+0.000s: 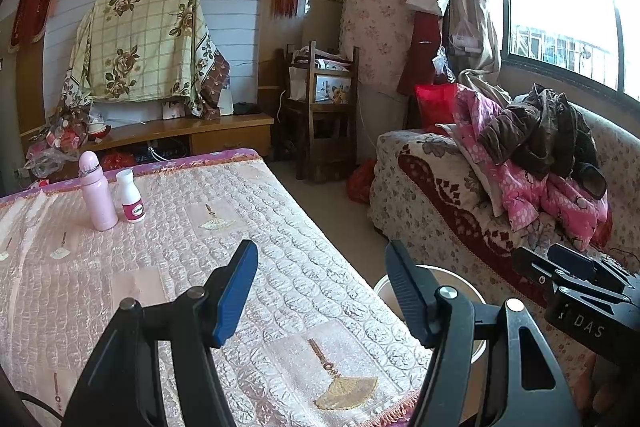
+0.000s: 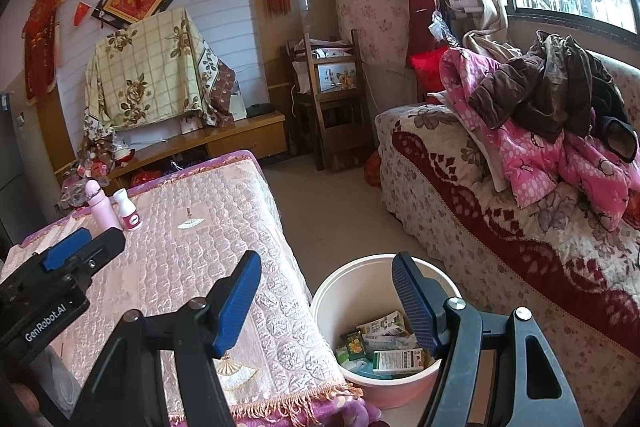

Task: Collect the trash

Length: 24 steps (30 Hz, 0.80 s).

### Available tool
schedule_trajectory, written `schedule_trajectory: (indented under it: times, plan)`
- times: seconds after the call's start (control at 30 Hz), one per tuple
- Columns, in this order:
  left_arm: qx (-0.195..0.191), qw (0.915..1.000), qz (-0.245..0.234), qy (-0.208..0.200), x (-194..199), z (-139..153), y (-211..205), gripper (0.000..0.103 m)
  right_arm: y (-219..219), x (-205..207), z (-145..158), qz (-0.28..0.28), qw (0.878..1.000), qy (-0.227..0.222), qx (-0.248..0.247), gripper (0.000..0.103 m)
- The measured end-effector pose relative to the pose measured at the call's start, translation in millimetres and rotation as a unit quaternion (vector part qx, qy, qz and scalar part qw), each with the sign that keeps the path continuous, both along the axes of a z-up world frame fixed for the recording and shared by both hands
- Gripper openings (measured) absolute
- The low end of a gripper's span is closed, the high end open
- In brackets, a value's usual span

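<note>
Quilted bench (image 1: 168, 267) beside sofa. Both claws, left claw (image 1: 320, 291) and right claw (image 2: 326, 301), stand apart, empty. Bin (image 2: 360, 275) holds cartons; approach white bottle (image 1: 130, 197) squarely.

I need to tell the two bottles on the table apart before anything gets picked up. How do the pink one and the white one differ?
The pink bottle is taller than the white bottle, which is squat. The pink bottle is one colour with a rounded cap; the white bottle carries a magenta label band and a flat top. Both stand upright, side by side on the quilted table cover, far from either hand-held gripper.

Quilted table (image 1: 280, 227) (pink) bears flask (image 1: 97, 193), bottle (image 1: 130, 197).
</note>
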<state>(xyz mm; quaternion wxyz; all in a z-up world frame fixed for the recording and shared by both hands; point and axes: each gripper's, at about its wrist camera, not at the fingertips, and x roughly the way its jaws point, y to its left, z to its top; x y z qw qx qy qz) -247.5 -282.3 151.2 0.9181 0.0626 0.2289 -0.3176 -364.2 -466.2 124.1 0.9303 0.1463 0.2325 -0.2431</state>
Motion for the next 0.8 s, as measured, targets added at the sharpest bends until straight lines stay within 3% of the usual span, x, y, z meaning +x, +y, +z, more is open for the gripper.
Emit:
schedule_trajectory:
  times: [0.57, 0.8]
  plan:
    - [0.013, 0.9998, -0.009, 0.007, 1.1, -11.8, -4.1, 0.067, -5.3, 2.2, -8.8, -0.002, 1.0, 0.01, 0.012, 0.072]
    - [0.027, 0.9995, 0.001, 0.017, 14.7, -26.3, 6.6, 0.067, -1.8, 19.3, -21.4, 0.01, 0.999, 0.035, 0.018, 0.072]
